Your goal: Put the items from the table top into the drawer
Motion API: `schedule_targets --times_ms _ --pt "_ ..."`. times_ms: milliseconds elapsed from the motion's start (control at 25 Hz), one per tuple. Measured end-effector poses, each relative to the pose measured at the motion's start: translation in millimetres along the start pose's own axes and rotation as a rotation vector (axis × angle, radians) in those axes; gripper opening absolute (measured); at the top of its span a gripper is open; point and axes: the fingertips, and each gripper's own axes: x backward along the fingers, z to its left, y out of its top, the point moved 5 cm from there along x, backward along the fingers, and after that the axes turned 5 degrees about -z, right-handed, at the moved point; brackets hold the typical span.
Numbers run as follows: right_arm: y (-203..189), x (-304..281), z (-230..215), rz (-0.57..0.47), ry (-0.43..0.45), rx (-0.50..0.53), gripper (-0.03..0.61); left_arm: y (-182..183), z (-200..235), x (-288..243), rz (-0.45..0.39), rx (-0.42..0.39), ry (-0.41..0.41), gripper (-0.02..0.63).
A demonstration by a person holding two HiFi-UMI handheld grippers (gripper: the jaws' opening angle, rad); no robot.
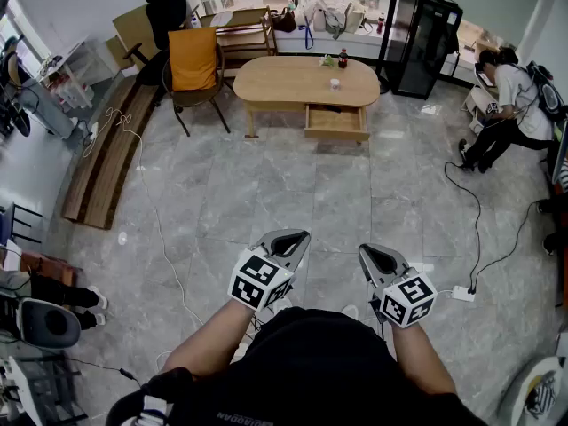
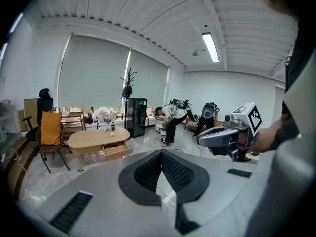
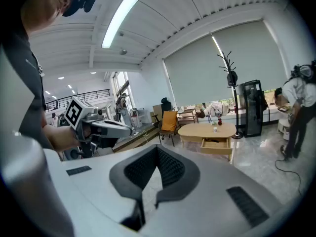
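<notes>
Items: a dark bottle with a red cap (image 1: 343,59), a small white cup (image 1: 335,84) and a green object (image 1: 328,61) too small to identify stood on the table top, not yet moved to the drawer
Table: an oval table (image 1: 275,82) of pale, smooth wood with rounded ends, at the far side of the room
Drawer: a shallow wooden drawer (image 1: 335,121) hung pulled out below the table's front edge, apparently left open to receive the items
Left gripper: the left gripper (image 1: 291,242) had its jaws pressed together on nothing, its ribbed black pads meeting at the tips; it was carried low by the person's waist, well apart from the table, likely because the walk over had not begun
Right gripper: the right gripper (image 1: 380,257) was likewise closed and empty, held just beside its partner, a marker cube on its body
Floor: glossy grey marbled tiles (image 1: 266,193) lay between the person and the table
Surroundings: a chair with orange cushions (image 1: 193,58) stood left of the table and a black cabinet (image 1: 424,38) to its right, while another person (image 1: 510,96) bent over near the right wall
</notes>
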Motion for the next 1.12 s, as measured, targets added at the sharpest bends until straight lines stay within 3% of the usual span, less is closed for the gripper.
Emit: schedule_targets --times_ms 640,1120 --pt "2 -2 10 0.001 0.003 0.001 0.003 -4 6 4 -0.006 0.004 -0.009 0.005" --pt "-13 -57 52 0.093 0.040 0.007 0.005 -26 50 36 0.017 0.028 -0.017 0.005"
